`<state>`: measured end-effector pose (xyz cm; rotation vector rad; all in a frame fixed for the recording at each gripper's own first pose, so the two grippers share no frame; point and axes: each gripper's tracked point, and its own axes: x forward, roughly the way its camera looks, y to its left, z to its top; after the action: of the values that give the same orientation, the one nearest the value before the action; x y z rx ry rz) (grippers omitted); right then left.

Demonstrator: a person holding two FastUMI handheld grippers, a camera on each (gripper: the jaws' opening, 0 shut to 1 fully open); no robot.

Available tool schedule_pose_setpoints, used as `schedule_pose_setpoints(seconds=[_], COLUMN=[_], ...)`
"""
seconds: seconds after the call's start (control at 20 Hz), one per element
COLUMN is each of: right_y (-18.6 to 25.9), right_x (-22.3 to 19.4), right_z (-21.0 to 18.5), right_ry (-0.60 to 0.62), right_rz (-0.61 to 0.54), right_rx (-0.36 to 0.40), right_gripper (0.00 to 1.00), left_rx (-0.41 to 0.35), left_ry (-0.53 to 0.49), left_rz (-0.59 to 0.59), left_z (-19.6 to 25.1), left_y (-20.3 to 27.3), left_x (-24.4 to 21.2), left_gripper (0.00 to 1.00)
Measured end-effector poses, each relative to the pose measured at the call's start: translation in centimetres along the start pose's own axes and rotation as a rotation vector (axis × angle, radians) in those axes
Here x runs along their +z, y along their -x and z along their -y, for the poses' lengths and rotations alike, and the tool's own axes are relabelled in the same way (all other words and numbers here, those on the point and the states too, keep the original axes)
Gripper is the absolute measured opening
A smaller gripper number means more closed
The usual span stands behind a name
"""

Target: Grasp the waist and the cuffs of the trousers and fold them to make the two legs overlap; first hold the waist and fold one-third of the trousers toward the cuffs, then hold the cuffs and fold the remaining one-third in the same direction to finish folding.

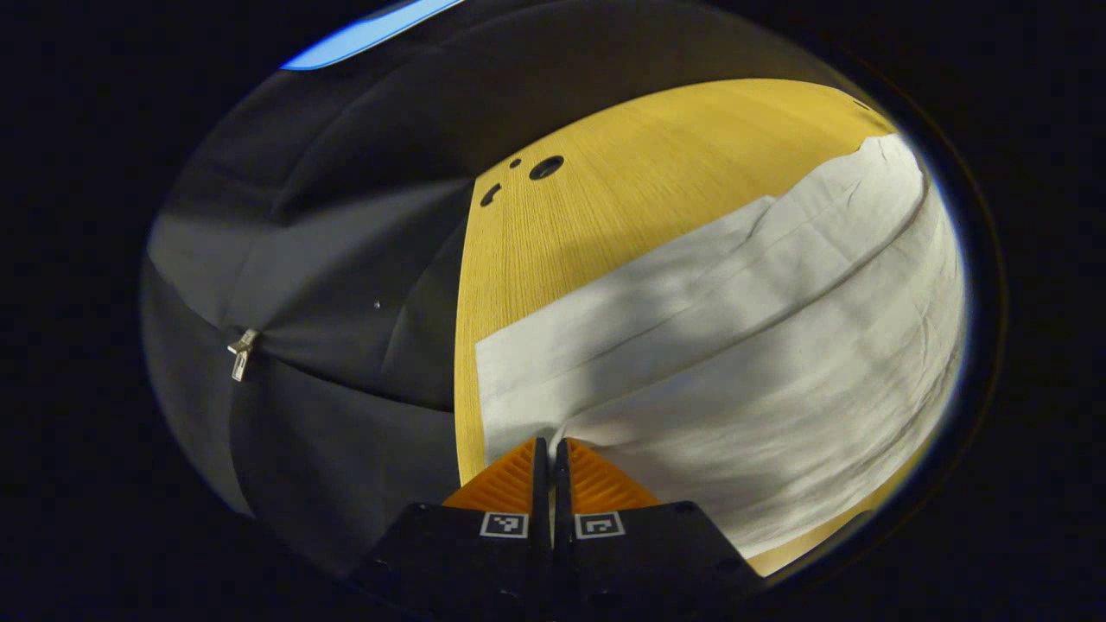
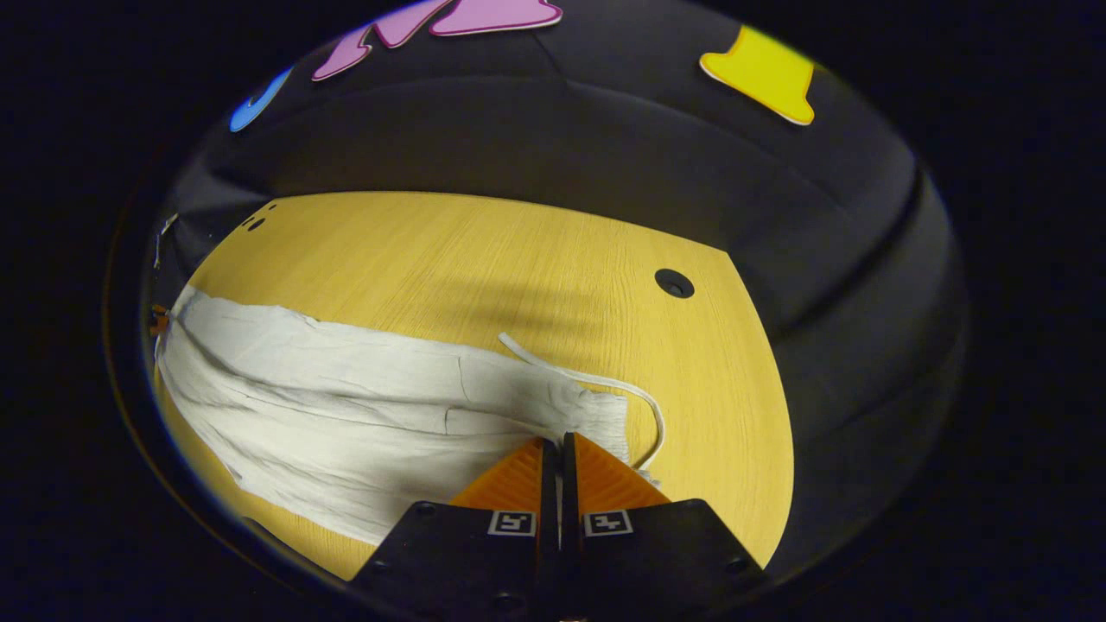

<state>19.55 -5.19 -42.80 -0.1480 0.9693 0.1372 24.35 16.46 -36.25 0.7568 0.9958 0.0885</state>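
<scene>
White trousers (image 1: 743,345) lie lengthwise on the yellow wooden table (image 1: 605,181), one leg resting over the other. In the left gripper view my left gripper (image 1: 550,445) is shut on the cuff end (image 1: 518,380), where the cloth rises in a small ridge between the fingers. In the right gripper view the trousers (image 2: 346,406) stretch away to the left. My right gripper (image 2: 557,442) is shut on the gathered waist (image 2: 587,410). A white drawstring (image 2: 622,384) loops out from the waist onto the table (image 2: 484,259). A small part of the other gripper (image 2: 158,321) shows at the far cuff end.
Black booth cloth (image 1: 328,285) hangs close behind the table's edge, with a metal clip (image 1: 242,352) on it. Round holes pierce the tabletop: one hole (image 2: 674,282) beyond the waist, and several holes (image 1: 544,167) near the cuff-side corner. Bare wood lies beyond the trousers.
</scene>
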Motion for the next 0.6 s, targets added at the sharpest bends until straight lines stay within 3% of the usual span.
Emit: schedule_pose_setpoints(seconds=[0.1,0.25,0.35,0.4,0.45,0.5,0.55,0.6], right_y=[-0.9,-1.2,-0.6,-0.1,0.6,1.4,2.1,3.0], right_x=[-0.6,-0.3,1.0,1.8,2.5,3.2,3.5,3.6], right_z=[0.0,-0.8,-0.3,0.1,0.4,0.7,1.1,1.5], right_ry=[-0.051,-0.121,-0.186,-0.237,-0.304,-0.379,-0.457,-0.541], right_rz=[-0.032,-0.034,0.013,0.041,0.069,0.093,0.115,0.136], right_rx=[-0.008,0.027,0.02,0.019,0.025,0.029,0.032,0.04], right_gripper=[0.0,0.27,0.45,0.54,0.58,0.78,0.85,0.9], left_rx=[-0.001,0.021,0.061,0.08,0.092,0.096,0.079,0.059], left_ry=[0.019,0.004,-0.011,-0.011,0.003,0.026,0.059,0.093], left_rz=[-0.027,-0.028,-0.02,-0.018,-0.017,-0.013,-0.005,0.007], left_z=[0.0,-0.4,-1.5,-2.3,-2.8,-3.3,-3.3,-3.2], left_y=[-0.8,-0.8,-0.6,-0.5,-0.5,-0.2,0.1,0.4], left_x=[-0.3,-0.1,0.1,0.1,0.1,-0.1,0.0,-0.2], left_gripper=[0.05,0.06,0.2,0.37,0.54,0.7,0.87,0.97])
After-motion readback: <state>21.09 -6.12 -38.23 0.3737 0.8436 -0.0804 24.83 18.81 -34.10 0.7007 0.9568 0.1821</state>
